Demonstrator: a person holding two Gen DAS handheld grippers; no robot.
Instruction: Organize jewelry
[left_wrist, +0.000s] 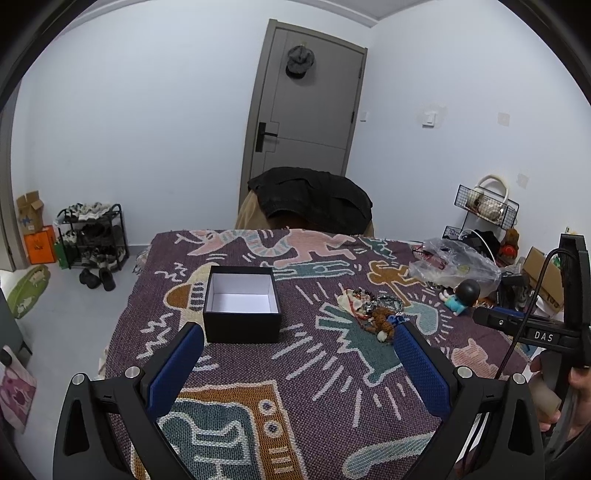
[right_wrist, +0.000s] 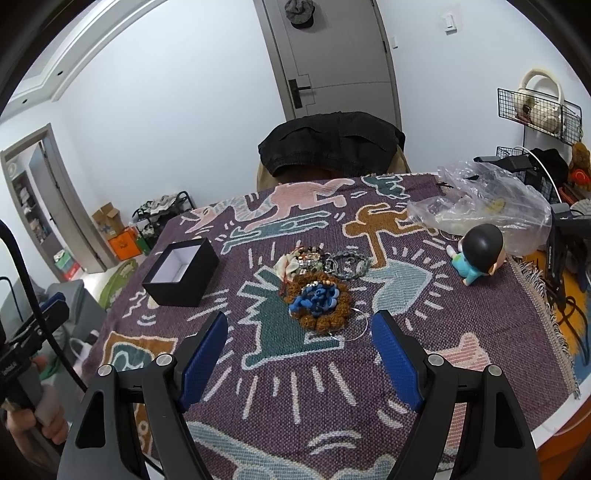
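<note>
- The left gripper (left_wrist: 297, 345) with blue ribbed pads stood wide open at the bottom of its view, holding nothing.
- The right gripper (right_wrist: 299, 334) likewise gaped wide, empty, just below the jewelry.
- A heap of beaded bracelets and blue trinkets (right_wrist: 319, 280) lay mid-frame on the purple patterned woven blanket (right_wrist: 332, 387).
- The open black square box with white lining (right_wrist: 181, 273) sat centre-left, well apart from the heap.

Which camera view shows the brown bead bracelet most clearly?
The right wrist view: the brown bead bracelet lies near the lens as a full ring around blue beads. In the left wrist view it is a small brown clump, foreshortened, its ring shape lost.
</note>
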